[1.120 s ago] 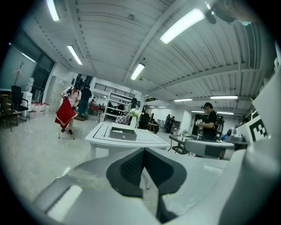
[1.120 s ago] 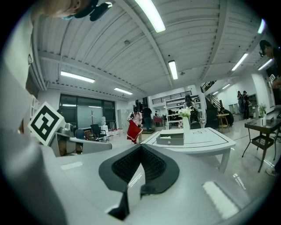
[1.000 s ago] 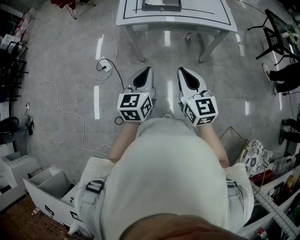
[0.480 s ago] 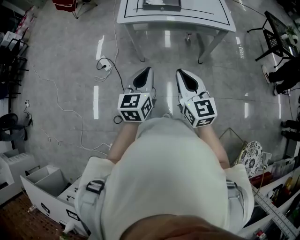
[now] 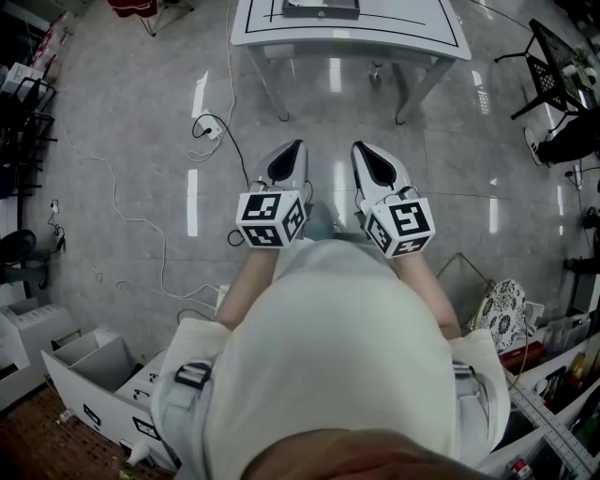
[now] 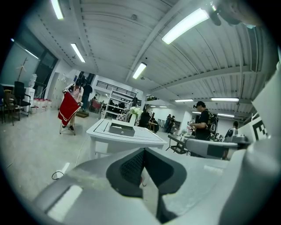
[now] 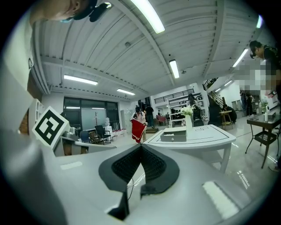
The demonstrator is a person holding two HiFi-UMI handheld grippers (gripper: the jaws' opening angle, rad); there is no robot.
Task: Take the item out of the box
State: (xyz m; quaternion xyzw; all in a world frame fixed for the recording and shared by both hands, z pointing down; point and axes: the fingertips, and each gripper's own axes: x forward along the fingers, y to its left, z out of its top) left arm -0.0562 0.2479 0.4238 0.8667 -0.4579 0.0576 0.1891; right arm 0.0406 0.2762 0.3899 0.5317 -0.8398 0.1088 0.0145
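Both tools are clenched tight with nothing in them: the left gripper (image 5: pixel 298 144) has its ribbed pads pressed together, and the right gripper (image 5: pixel 358 144) is the same, touching nothing. The person holds them side by side out in front of the waist over the floor (image 5: pixel 141 141), forearms bent, tips aimed toward 12 o'clock and tipped slightly down. The box (image 5: pixel 321 8) sits on the white table (image 5: pixel 427 37) at 12 o'clock, well apart from both grippers. I cannot see what lies inside it.
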